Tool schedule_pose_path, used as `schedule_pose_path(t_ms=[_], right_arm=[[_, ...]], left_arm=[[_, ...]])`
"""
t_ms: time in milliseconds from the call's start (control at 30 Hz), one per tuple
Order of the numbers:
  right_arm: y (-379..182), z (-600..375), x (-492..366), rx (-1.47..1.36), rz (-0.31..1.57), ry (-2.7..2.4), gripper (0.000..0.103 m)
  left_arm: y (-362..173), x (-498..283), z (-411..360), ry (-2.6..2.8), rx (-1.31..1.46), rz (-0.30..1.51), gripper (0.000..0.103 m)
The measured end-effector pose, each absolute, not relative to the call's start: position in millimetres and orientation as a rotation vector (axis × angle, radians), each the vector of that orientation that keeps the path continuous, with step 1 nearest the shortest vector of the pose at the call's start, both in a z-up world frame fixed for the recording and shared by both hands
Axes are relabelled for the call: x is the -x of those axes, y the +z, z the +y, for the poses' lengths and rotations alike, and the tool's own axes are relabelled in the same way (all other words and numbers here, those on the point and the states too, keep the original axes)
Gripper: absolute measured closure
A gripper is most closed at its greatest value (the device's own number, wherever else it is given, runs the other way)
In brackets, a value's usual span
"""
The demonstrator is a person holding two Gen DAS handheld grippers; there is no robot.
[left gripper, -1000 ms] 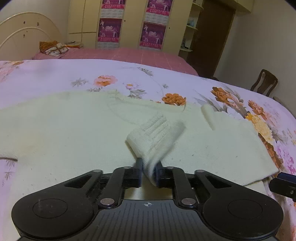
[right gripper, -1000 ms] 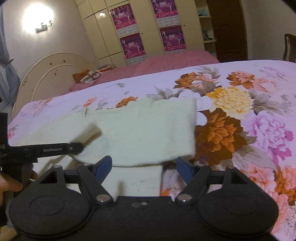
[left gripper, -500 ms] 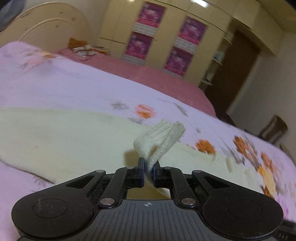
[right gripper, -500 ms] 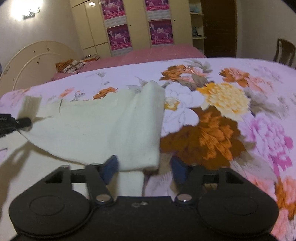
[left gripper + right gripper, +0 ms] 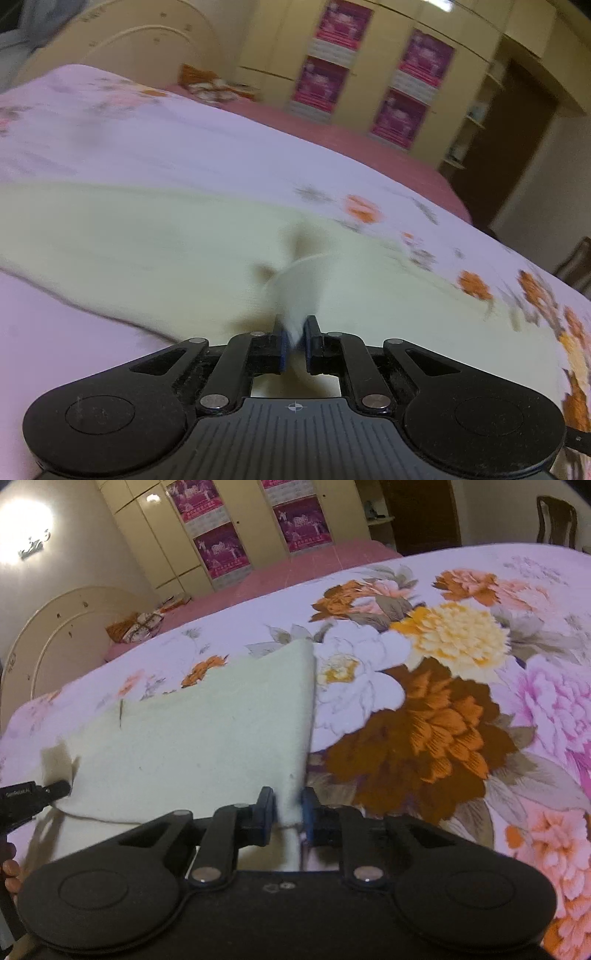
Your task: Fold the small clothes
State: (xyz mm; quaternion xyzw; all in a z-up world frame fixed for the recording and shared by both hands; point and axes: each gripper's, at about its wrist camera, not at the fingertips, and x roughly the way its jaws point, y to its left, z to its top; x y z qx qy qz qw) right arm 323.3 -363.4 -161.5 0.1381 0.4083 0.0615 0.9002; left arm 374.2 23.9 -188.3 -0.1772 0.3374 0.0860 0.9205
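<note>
A cream knitted sweater (image 5: 147, 236) lies spread on the flowered bedspread (image 5: 424, 738). My left gripper (image 5: 295, 336) is shut on the sweater's sleeve cuff (image 5: 299, 288), which stands up blurred from between the blue pads above the sweater's body. In the right wrist view the sweater (image 5: 203, 746) reaches to my right gripper (image 5: 287, 812), whose jaws are closing; a folded edge of the sweater sits pinched between its blue pads. The left gripper's tip (image 5: 55, 788) shows at the far left of that view, at the sweater's other end.
A curved cream headboard (image 5: 55, 635) and a pink bed (image 5: 295, 572) lie beyond the bedspread. Wardrobes with magenta posters (image 5: 221, 550) line the back wall. A dark doorway (image 5: 517, 147) and a wooden chair (image 5: 556, 520) stand to the right. A person's hand (image 5: 7, 871) shows at the left edge.
The right gripper's jaws came together on the sweater's edge. The left gripper carried the cuff sideways across the sweater and rolled, so its view tilted.
</note>
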Motion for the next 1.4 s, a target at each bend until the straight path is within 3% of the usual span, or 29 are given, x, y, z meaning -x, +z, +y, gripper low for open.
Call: schedule_pose_path(t_ms=[100, 133, 167, 233, 400, 500, 667, 800, 867, 900, 967, 1000, 1033, 1100, 1367, 1400], right_arm=[[-154.3, -365.5, -324.0, -0.281, 0.845, 0.13, 0.086], [-150.0, -366.0, -326.6, -0.287, 0.832, 0.14, 0.077], [-146.8, -366.6, -329.2, -0.291, 0.816, 0.141, 0.059], [-142.7, -367.3, -340.1, -0.295, 0.782, 0.145, 0.041], [-153.4, -372.5, -389.5, -0.365, 0.799, 0.114, 0.045], [-158.4, -373.0, -408.9, -0.38, 0.798, 0.098, 0.056], [-166.0, -368.2, -426.2, -0.295, 0.801, 0.074, 0.095], [-166.0, -369.0, -423.5, -0.269, 0.79, 0.034, 0.093], [-158.4, -363.3, -416.9, -0.233, 0.764, -0.016, 0.066], [-153.1, -360.1, -411.7, -0.225, 0.744, -0.016, 0.062], [-143.8, -349.2, -398.5, -0.229, 0.715, 0.055, 0.052], [-141.6, -340.4, -392.0, -0.23, 0.718, 0.092, 0.051], [-140.8, -331.5, -387.0, -0.226, 0.723, 0.13, 0.051], [-141.0, -308.6, -376.6, -0.212, 0.738, 0.196, 0.05], [-137.3, -213.7, -346.2, -0.146, 0.774, 0.365, 0.049], [-136.6, -202.3, -343.1, -0.134, 0.772, 0.372, 0.049]], left_arm=[[-183.0, -359.9, 38.2, 0.223, 0.391, 0.683, 0.094], [-177.0, -353.4, 38.1, 0.227, 0.38, 0.656, 0.094], [-172.4, -350.0, 36.1, 0.216, 0.364, 0.635, 0.094], [-165.3, -352.5, 26.7, 0.17, 0.324, 0.623, 0.094], [-176.5, -393.0, 7.7, 0.12, 0.292, 0.691, 0.094], [-185.1, -405.1, 8.2, 0.16, 0.302, 0.691, 0.094], [-196.2, -414.2, 19.8, 0.197, 0.237, 0.712, 0.095], [-183.9, -402.0, 30.2, 0.201, 0.263, 0.726, 0.094], [-178.5, -391.9, 32.4, 0.2, 0.278, 0.725, 0.094], [-177.8, -386.1, 33.9, 0.198, 0.284, 0.732, 0.093], [-177.7, -377.5, 42.7, 0.195, 0.312, 0.758, 0.073], [-176.4, -372.1, 46.9, 0.21, 0.321, 0.762, 0.038], [-174.6, -365.8, 50.3, 0.249, 0.313, 0.755, 0.01], [-166.5, -348.1, 58.1, 0.331, 0.279, 0.684, 0.004], [-161.7, -301.3, 150.0, 0.388, 0.447, 0.704, 0.005], [-165.1, -297.7, 163.1, 0.407, 0.482, 0.705, 0.02]])
